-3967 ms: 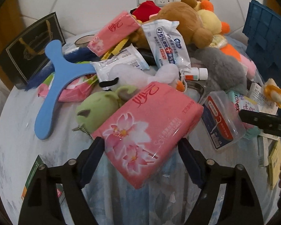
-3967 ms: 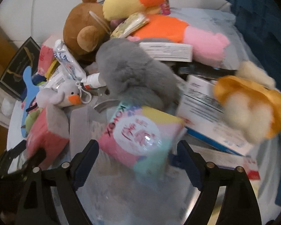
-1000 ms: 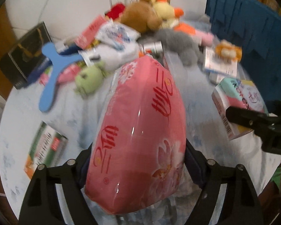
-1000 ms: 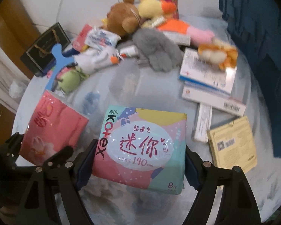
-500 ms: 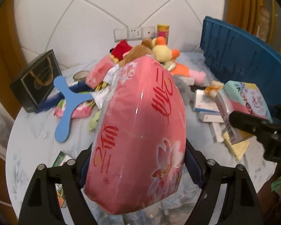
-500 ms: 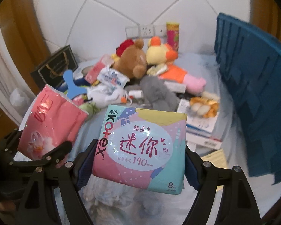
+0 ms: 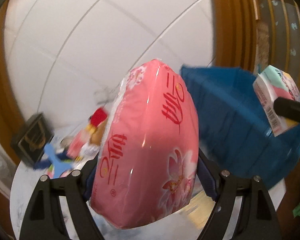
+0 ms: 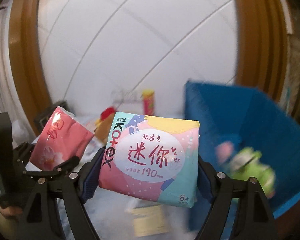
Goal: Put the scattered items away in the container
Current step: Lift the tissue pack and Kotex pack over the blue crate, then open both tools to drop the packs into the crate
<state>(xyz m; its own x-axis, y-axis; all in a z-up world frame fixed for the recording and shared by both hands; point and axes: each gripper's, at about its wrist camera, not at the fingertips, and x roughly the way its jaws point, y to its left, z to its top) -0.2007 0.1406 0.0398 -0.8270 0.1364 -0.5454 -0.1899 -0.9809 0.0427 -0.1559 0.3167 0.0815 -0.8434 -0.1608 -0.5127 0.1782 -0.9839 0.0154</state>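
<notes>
My left gripper (image 7: 146,178) is shut on a pink tissue pack (image 7: 150,140) and holds it high above the table; the pack also shows in the right wrist view (image 8: 60,140). My right gripper (image 8: 148,172) is shut on a pastel Kotex pad pack (image 8: 152,158), also seen at the right edge of the left wrist view (image 7: 276,100). The blue container (image 8: 250,120) stands to the right, its opening tilted toward me, with a green toy (image 8: 250,172) and a pink item inside. It also shows in the left wrist view (image 7: 230,116).
The round white table (image 7: 22,190) carries a pile at the back left: a blue boomerang (image 7: 56,160), a black gift bag (image 7: 32,138), a red toy (image 7: 98,116), a tall snack tube (image 8: 148,102). A yellow booklet (image 8: 148,218) lies below my right gripper.
Both grippers have risen and swung right toward the blue container, each carrying its pack. The table pile has dropped low and left in both views; the container's inside has come into view.
</notes>
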